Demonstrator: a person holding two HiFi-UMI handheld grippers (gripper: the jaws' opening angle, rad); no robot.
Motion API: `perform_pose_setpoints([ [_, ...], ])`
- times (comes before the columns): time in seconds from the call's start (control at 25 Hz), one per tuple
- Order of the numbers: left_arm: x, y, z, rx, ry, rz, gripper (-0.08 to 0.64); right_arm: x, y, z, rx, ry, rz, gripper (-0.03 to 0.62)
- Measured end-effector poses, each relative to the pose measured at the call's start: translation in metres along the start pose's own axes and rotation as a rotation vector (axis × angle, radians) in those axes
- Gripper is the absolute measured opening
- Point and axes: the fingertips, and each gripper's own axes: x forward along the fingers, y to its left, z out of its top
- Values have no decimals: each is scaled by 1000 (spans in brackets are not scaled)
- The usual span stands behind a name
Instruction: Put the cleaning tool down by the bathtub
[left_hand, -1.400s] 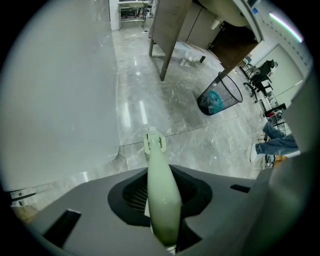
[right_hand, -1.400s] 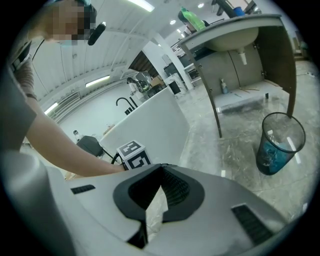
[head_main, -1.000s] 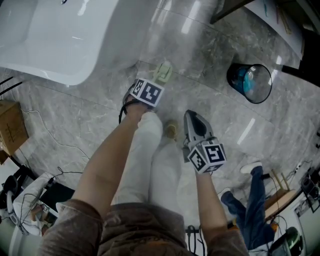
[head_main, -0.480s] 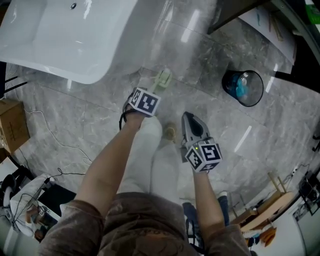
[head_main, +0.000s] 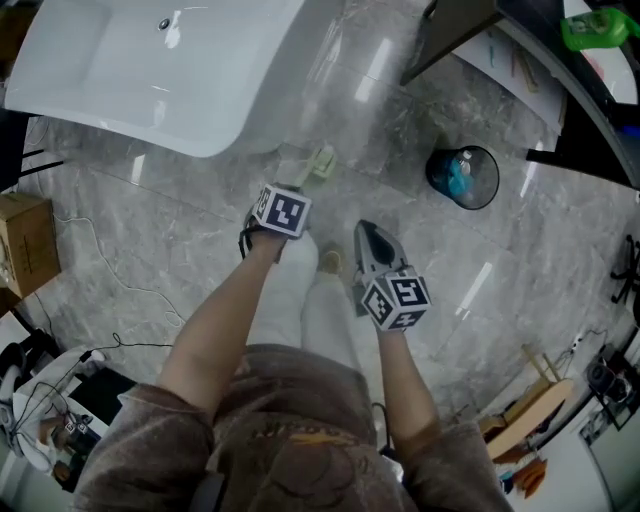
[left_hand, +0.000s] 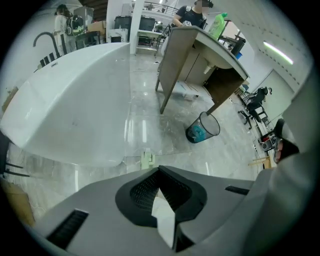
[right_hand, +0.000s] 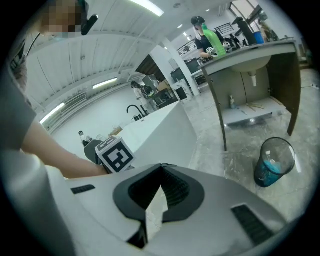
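**Tool lying by the tub, both jaws empty**

The left gripper (left_hand: 159, 171) is closing its grey jaws right down: in the left gripper view the tips are meeting in a point, with nothing between them. The right gripper (right_hand: 160, 169) is showing the same, its jaws drawn together and carrying nothing. Both are hanging low in front of the person's legs, the right a little behind the left.

Just past the left tips, the small pale green cleaning tool (left_hand: 146, 159) is lying on the glossy grey marble floor (head_main: 150, 235). It is sitting free of either gripper at the foot of the white bathtub (head_main: 150, 70), close to its rounded end. Judging by that, the placing is looking done.

What could be going wrong from here is mostly a matter of clearance. The left gripper is hovering near the tool, so dropping or swinging it forward could be knocking the tool away from the tub. The polished floor is likely offering little grip, so a light nudge may be sending it sliding. The person's feet are standing near as well, and a step forward could be landing on it. Further out, a dark mesh wastebasket (head_main: 462, 177) is standing well apart to the right, clear of any of this.
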Motion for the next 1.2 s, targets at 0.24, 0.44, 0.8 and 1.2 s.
perform_pose_setpoints([
  [0.24, -81, -24, 5, -29, -42, -4, 3, -47, 38, 31, -14, 16, 44, -2],
  [0.44, -160, -43, 14, 13, -157, -19, 3, -84, 78, 54, 15, 16, 84, -2],
  [0.8, -296, -87, 30, 155, -372, -110, 3, -132, 145, 115, -73, -56, 204, -2],
  [1.2, -396, -125, 24, 289, -583, -243, 3, -173, 210, 157, -264, -117, 318, -2],
])
